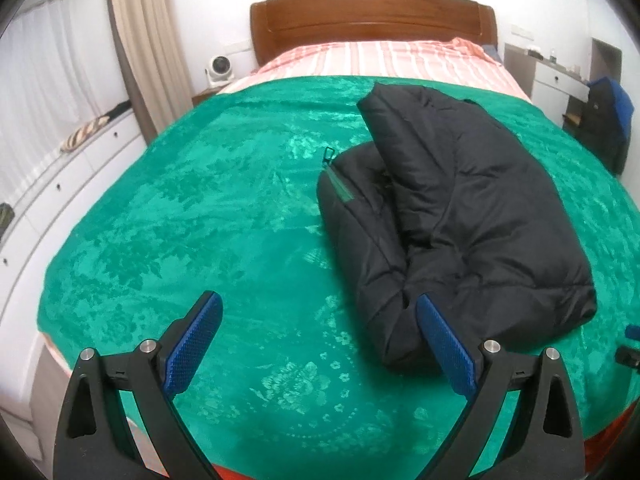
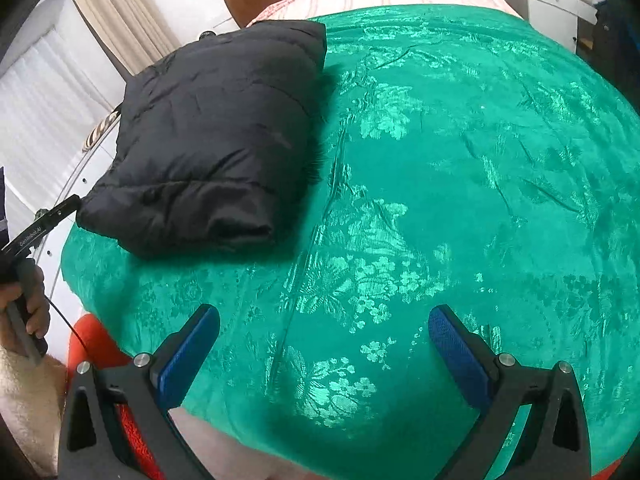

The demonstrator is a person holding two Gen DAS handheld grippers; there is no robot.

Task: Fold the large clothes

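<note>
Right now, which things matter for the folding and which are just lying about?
Job: black puffer jacket, folded on the green bedspread; left gripper and right gripper, both open.
Lying about: small fan, white desk, curtain.

Black quilted jacket [image 1: 460,208] with green zip, green bedspread [image 1: 208,216] with shiny floral pattern, pink and white striped sheet [image 1: 384,58], brown wooden headboard [image 1: 372,16], blue gripper pads [image 1: 192,346], beige curtain [image 1: 144,36]

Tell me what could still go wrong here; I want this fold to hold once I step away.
The black puffer jacket is bulky, and its top flap looks loosely laid, so it may spring open. It lies on a slick-looking green bedspread, so a nudge might slide it. Both the left gripper and right gripper are open, restraining nothing.
</note>
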